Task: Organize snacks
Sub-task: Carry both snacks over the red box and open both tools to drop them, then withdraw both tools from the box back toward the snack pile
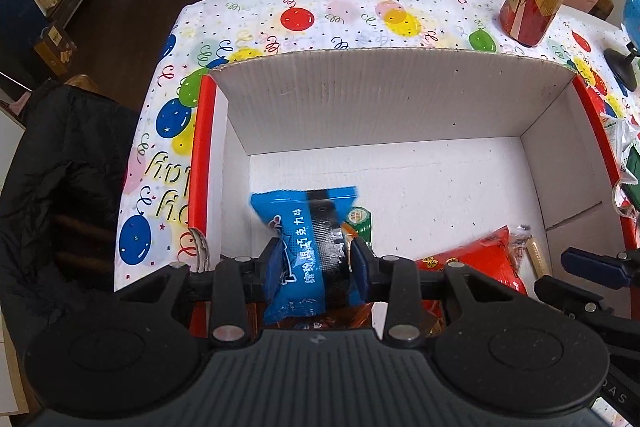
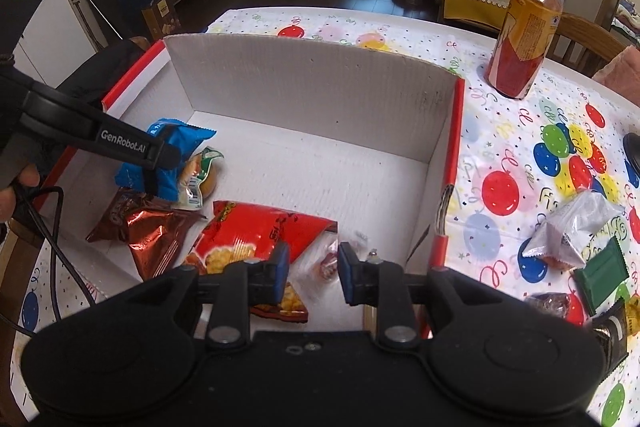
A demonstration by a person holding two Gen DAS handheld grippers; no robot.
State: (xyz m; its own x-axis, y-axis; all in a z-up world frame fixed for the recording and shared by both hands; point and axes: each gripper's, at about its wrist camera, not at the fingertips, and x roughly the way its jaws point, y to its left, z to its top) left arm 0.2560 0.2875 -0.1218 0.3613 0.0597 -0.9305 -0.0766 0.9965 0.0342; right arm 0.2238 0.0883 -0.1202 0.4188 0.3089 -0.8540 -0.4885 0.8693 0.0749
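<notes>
Left gripper [image 1: 314, 259] clamped on blue packet [image 1: 308, 247] over the box [image 1: 360, 99] near-left corner, right gripper [image 2: 313, 273] spread apart, nothing held, above red bag [image 2: 256, 233] at box near edge

The cardboard box [image 1: 384, 99] is white inside, with red along its side rims and a raw brown top edge. The cloth on the bench [image 2: 520, 155] is white, patterned with red, blue, green and yellow balloons, curly streamers and small dots. One snack packet [image 1: 304, 251] is bright blue with white lettering and a black band; beside it lies a red bag [image 2: 256, 231] printed with golden-yellow pieces, and a shiny copper-brown packet [image 2: 148, 227]. Out on the cloth sit a silver pouch [image 2: 572, 227] and a dark green packet [image 2: 604, 275]. The bottle [image 2: 524, 31] is amber above, red below, with a yellow label. Each tool is black with blue pads [image 2: 282, 271].
</notes>
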